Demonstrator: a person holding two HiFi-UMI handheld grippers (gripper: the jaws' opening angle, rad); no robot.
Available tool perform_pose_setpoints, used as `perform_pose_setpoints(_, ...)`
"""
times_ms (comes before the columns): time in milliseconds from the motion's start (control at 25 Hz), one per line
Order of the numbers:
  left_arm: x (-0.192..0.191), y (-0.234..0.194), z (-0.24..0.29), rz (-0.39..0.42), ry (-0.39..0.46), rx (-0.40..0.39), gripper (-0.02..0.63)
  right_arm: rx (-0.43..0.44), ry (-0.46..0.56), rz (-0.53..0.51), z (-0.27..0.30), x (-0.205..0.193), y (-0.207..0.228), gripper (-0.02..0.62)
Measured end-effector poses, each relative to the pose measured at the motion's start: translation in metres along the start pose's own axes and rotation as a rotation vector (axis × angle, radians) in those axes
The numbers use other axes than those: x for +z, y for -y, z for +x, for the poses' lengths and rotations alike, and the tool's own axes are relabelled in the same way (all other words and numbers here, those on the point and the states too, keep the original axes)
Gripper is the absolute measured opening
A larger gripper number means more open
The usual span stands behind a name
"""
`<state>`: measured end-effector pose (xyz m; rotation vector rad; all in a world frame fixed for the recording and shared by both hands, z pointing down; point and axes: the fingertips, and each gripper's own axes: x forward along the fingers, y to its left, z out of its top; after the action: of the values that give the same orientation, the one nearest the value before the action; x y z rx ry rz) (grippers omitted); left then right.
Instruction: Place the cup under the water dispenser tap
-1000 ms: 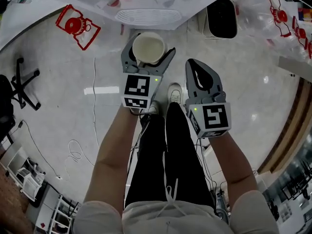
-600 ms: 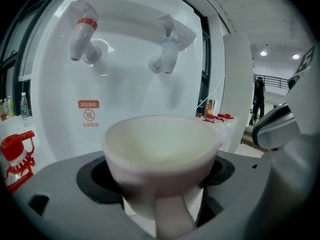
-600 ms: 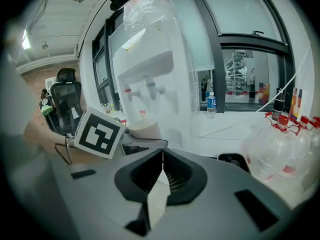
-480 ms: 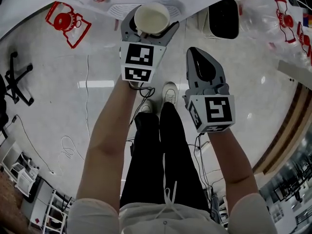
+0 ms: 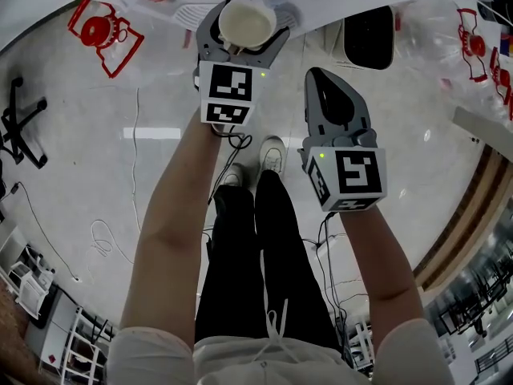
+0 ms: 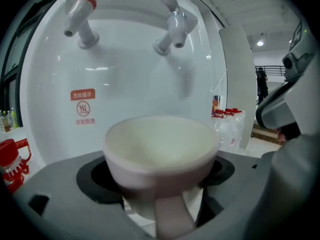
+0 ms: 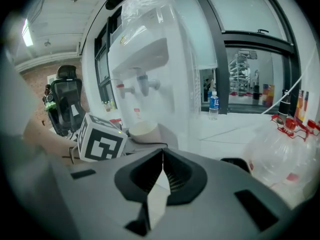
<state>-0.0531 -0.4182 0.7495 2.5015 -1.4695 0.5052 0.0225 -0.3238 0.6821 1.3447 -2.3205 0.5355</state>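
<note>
1. Grey plastic right tongs (image 7: 161,156), the nearer pair, are clenched tip to tip with nothing between them, held over the pale glossy floor (image 5: 96,175).
2. Just left of them and farther out, the grey plastic left tongs (image 5: 245,37) grasp a cream round cup (image 6: 161,146), upright with its open mouth up.
3. The cup is held close before the white rounded water dispenser (image 6: 130,84), lower than its two taps.
4. The white grey-capped tap (image 6: 172,26) shows above the cup. The white red-capped tap (image 6: 80,9) is farther left.
5. A small red warning label (image 6: 82,95) is on the dispenser front, left of the cup.
</note>
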Motion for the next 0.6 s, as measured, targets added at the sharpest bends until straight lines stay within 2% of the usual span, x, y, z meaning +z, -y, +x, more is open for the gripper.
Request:
perform_pose_setpoints(440, 0.003, -0.003, 0.003, 0.020, 0.032, 0.053, 0.434, 0.014, -0.027, -0.018, 0.000, -0.009, 0.001, 0.026)
perform_pose_setpoints(600, 0.011, -0.009, 0.000, 0.020, 0.090, 0.125, 0.459, 0.006, -0.032, 0.005, -0.001, -0.014, 0.001, 0.026)
